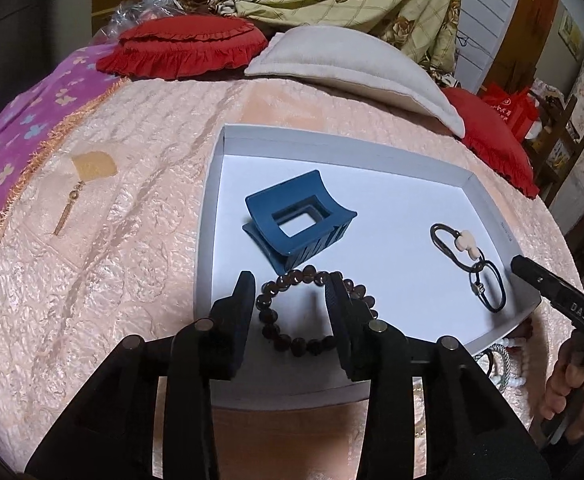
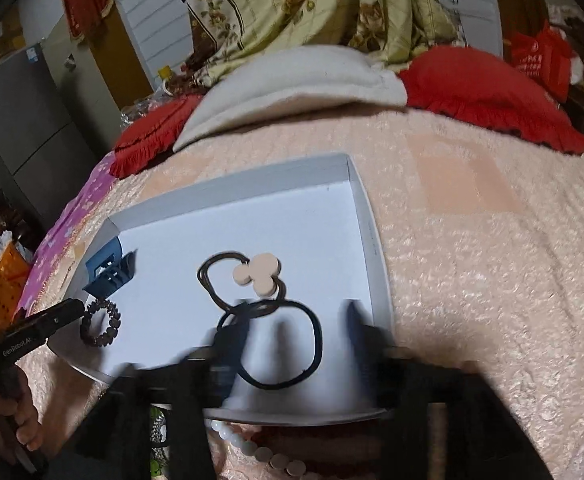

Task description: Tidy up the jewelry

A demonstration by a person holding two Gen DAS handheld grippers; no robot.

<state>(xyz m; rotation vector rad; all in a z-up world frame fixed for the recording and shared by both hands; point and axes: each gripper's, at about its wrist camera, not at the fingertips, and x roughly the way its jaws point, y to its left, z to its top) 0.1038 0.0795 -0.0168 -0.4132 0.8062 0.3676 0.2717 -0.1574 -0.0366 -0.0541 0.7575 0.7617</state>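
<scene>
Left gripper (image 1: 290,292) has its tongs spread wide, straddling the brown bead bracelet (image 1: 311,312) lying flat in the shallow white box (image 1: 411,160), not pinching it. Blue claw hair clip (image 1: 297,224) sits at the bracelet's 12 o'clock, black hair ties (image 2: 260,320) over at 3 o'clock. Right gripper (image 2: 295,332) is wide too, blurry, holding nothing, over the ties.

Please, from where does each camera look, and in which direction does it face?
Left wrist: sits on the left gripper, looks forward and down at the dark bead bracelet and blue hair claw in the white tray; right gripper at right edge.
Right wrist: sits on the right gripper, looks down at the black hair ties; left gripper and a hand at left.
Shared: tray, bracelet, claw, ties.
</scene>
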